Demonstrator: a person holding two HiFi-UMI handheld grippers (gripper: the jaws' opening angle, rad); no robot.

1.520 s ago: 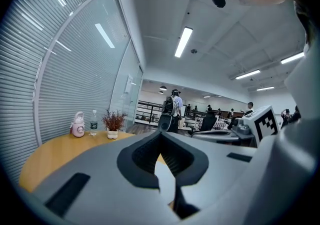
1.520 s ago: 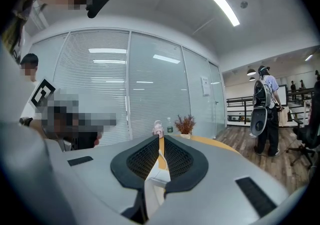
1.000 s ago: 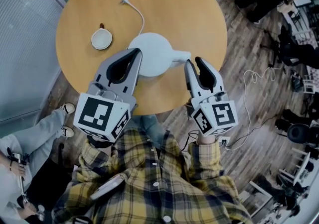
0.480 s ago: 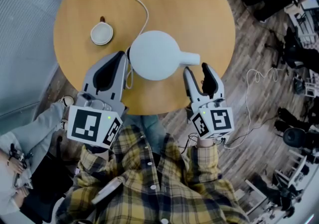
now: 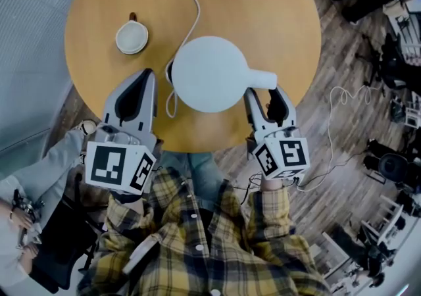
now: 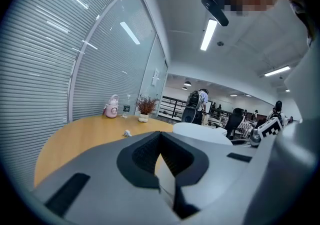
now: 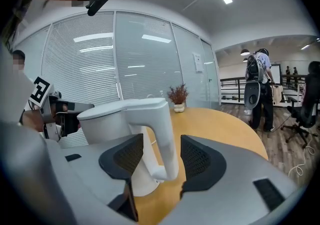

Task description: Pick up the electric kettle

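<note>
1. The left gripper (image 5: 140,79) hangs at the near edge of the table (image 5: 276,5), its jaws together and empty. It seems only to wait.
2. The kettle (image 5: 212,74) stands upright on the near side of the table, with its handle (image 5: 262,79) pointing toward the right gripper, easy to take.
3. The right gripper (image 5: 268,100) holds its jaws wide apart on both sides of the handle, not pressing, probably ready to close.
</note>
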